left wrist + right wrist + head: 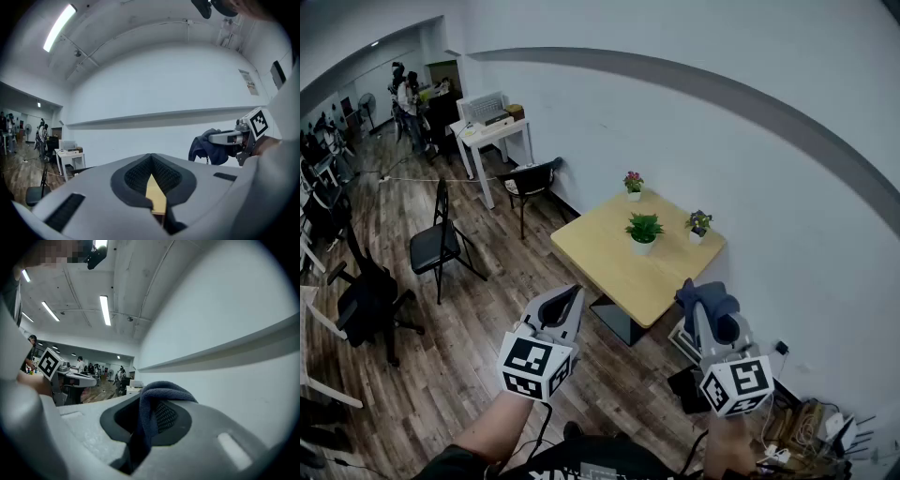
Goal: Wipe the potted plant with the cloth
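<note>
Head view: a pale wooden table [605, 258] stands against the wall with three pots on it. A green potted plant [644, 230] is in the middle, a pink-flowered pot [633, 184] is nearer the wall, and a purple-flowered pot [699, 223] is off to the right. Both grippers are level and short of the table, well apart from all three plants. The left gripper [570, 298] has its jaws together and nothing in them. The right gripper [712, 323] has a dark blue cloth [705, 295] bunched over its tip.

Left gripper view: the jaws meet at their tips, and only a sliver of yellow tabletop shows through the gap below them. No plant is in sight. To the right, the other gripper holds the cloth, which hangs from its jaws.

Right gripper view: the jaws are clamped on the cloth [154, 401]. It loops over the pads and trails down between them. The wall fills the space ahead, and no plant is visible here.
</note>
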`<state>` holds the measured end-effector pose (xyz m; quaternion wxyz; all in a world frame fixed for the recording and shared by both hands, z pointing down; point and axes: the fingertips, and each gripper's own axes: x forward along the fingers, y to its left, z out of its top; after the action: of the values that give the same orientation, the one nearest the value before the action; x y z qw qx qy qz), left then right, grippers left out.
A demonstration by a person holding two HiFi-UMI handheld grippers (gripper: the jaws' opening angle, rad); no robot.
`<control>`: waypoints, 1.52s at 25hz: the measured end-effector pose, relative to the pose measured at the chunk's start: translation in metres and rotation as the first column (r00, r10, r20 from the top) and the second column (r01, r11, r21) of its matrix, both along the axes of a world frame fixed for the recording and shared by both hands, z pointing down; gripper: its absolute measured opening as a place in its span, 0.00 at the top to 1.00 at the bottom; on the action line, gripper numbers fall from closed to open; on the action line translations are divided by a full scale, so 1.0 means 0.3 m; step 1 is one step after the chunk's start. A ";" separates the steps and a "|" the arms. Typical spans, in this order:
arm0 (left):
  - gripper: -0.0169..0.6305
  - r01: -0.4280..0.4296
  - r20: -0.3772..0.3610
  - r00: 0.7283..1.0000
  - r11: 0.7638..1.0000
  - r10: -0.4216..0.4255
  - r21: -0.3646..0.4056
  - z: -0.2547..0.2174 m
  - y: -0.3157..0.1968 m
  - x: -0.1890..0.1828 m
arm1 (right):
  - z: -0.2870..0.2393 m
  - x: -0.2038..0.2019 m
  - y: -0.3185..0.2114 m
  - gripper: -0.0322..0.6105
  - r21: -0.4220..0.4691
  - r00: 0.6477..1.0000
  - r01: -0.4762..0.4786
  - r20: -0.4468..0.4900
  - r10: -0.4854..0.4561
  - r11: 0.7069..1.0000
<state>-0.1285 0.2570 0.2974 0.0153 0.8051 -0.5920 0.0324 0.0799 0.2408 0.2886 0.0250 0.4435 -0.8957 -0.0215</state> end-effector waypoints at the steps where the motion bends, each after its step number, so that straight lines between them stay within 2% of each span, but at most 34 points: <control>1: 0.97 0.004 0.002 1.000 1.000 -0.004 0.002 -0.001 -0.001 -0.008 | -0.002 -0.007 -0.003 0.88 0.005 1.000 0.005 -0.004 -0.005 1.000; 6: 0.97 0.008 0.000 1.000 1.000 -0.008 0.000 0.004 -0.006 -0.026 | 0.003 -0.017 -0.014 0.88 0.001 1.000 0.001 -0.002 -0.001 1.000; 14: 0.97 -0.021 -0.001 1.000 1.000 0.021 0.002 0.020 -0.010 -0.048 | -0.008 -0.051 -0.014 0.88 0.008 0.999 0.022 0.048 -0.022 1.000; 19: 0.97 -0.094 -0.069 0.993 0.994 0.098 0.056 -0.005 0.002 -0.085 | 0.001 -0.092 -0.009 0.88 0.000 0.999 0.003 0.054 -0.003 1.000; 26: 0.97 -0.125 -0.088 0.988 0.992 0.127 0.027 0.075 -0.054 -0.142 | 0.061 -0.147 -0.009 0.88 -0.012 0.999 -0.022 0.042 0.022 1.000; 30: 0.97 -0.143 -0.075 0.987 0.990 0.143 -0.007 0.114 -0.146 -0.128 | 0.086 -0.151 -0.091 0.88 -0.030 0.999 -0.009 0.039 0.010 1.000; 38: 0.97 -0.141 -0.054 0.989 0.989 0.138 -0.053 0.163 -0.424 -0.078 | 0.110 -0.126 -0.389 0.88 -0.024 0.996 0.049 0.075 -0.047 0.999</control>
<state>-0.1519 0.1297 0.3462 0.0507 0.8442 -0.5327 0.0301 0.0421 0.1240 0.3216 -0.0031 0.4220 -0.9066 0.0058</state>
